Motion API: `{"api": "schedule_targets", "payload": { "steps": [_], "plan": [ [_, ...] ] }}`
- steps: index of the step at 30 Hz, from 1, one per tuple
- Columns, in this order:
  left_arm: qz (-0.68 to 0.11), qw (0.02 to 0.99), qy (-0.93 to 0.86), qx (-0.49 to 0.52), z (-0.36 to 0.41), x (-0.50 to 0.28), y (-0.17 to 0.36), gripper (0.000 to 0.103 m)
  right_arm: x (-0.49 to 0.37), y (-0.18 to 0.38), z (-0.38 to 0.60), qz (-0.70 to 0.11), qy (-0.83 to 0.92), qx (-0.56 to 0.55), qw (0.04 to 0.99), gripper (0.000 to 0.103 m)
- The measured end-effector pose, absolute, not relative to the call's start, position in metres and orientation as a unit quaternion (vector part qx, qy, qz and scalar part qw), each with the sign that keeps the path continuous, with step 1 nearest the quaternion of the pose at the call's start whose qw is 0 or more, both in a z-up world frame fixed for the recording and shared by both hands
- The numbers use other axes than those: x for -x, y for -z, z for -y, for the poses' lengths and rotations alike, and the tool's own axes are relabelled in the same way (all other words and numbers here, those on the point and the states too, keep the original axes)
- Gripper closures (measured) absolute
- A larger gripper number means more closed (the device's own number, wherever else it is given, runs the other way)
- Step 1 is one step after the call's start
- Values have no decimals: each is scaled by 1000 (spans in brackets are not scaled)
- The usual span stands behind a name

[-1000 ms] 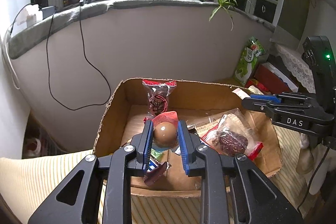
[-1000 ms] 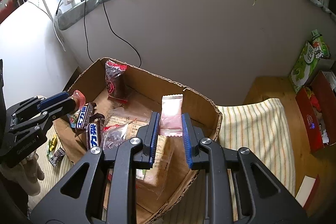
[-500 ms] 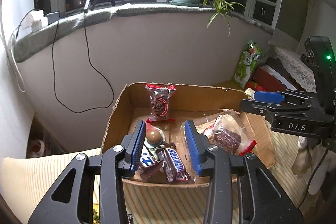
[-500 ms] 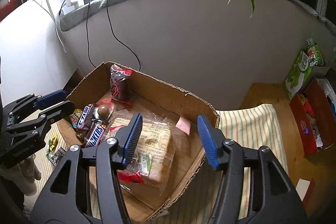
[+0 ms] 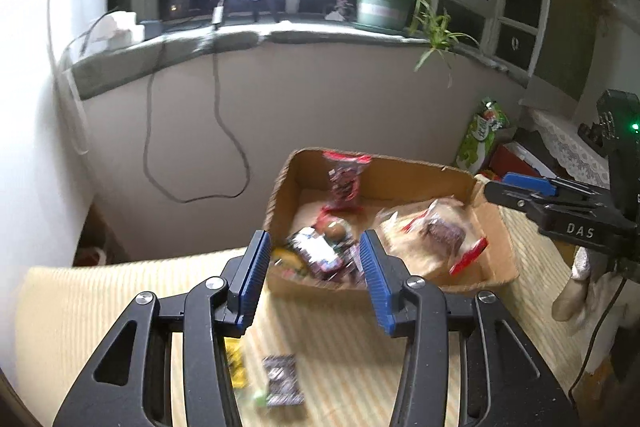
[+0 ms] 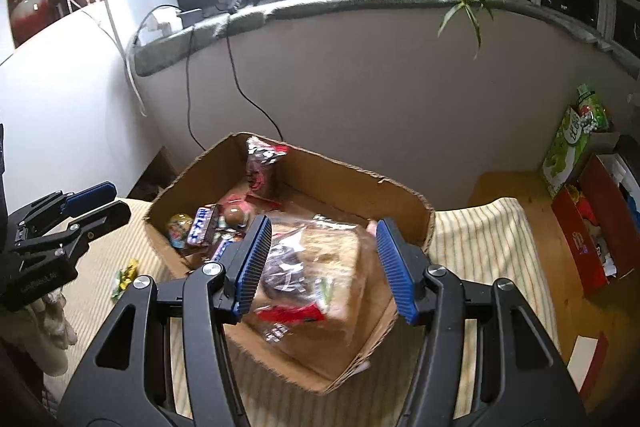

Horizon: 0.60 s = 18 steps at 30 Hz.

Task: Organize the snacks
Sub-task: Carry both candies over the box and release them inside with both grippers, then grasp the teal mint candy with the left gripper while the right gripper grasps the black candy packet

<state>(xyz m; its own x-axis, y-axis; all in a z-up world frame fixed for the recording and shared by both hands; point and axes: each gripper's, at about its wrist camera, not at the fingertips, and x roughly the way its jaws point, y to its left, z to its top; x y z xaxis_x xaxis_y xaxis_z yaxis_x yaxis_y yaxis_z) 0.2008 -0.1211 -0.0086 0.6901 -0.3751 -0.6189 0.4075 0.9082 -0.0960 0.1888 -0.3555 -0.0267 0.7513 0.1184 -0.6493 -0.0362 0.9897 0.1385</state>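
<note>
On the striped cloth (image 5: 100,307) the cardboard box (image 5: 400,179) holds most snacks, while a dark snack packet (image 5: 283,381) lies just outside its near wall, lengthwise under the opening, empty left tongs (image 5: 314,277), nearer than the open, empty right tongs (image 6: 324,267).

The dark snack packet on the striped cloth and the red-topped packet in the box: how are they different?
The dark packet lies flat on the cloth, outside the box. The red-topped packet stands upright inside, against the box's back wall, and looks taller. Both are small sealed snack packets.
</note>
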Motion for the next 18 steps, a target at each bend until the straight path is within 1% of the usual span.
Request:
{"api": "schedule_targets", "payload": {
  "steps": [3, 4, 5, 6, 7, 12, 18],
  "plan": [
    [-332, 923, 192, -23, 99, -191, 10, 58, -181, 26, 343, -349, -54, -55, 934, 46],
    [-335, 923, 187, -18, 91, -189, 11, 58, -178, 26, 337, -352, -60, -50, 933, 44],
    [-337, 924, 180, -11, 81, -186, 13, 58, -175, 26, 331, -354, -65, -41, 932, 40],
    [-340, 924, 173, -5, 71, -183, 15, 58, -173, 25, 326, -353, -71, -34, 932, 29],
    [-344, 924, 166, -1, 61, -180, 18, 58, -169, 24, 319, -350, -79, -26, 933, 22],
    [-363, 920, 146, 17, 30, -171, 33, 58, -154, 24, 284, -350, -125, -8, 928, 21],
    [-387, 911, 143, 31, 18, -169, 54, 58, -146, 42, 235, -375, -176, 7, 910, 21]
  ]
}}
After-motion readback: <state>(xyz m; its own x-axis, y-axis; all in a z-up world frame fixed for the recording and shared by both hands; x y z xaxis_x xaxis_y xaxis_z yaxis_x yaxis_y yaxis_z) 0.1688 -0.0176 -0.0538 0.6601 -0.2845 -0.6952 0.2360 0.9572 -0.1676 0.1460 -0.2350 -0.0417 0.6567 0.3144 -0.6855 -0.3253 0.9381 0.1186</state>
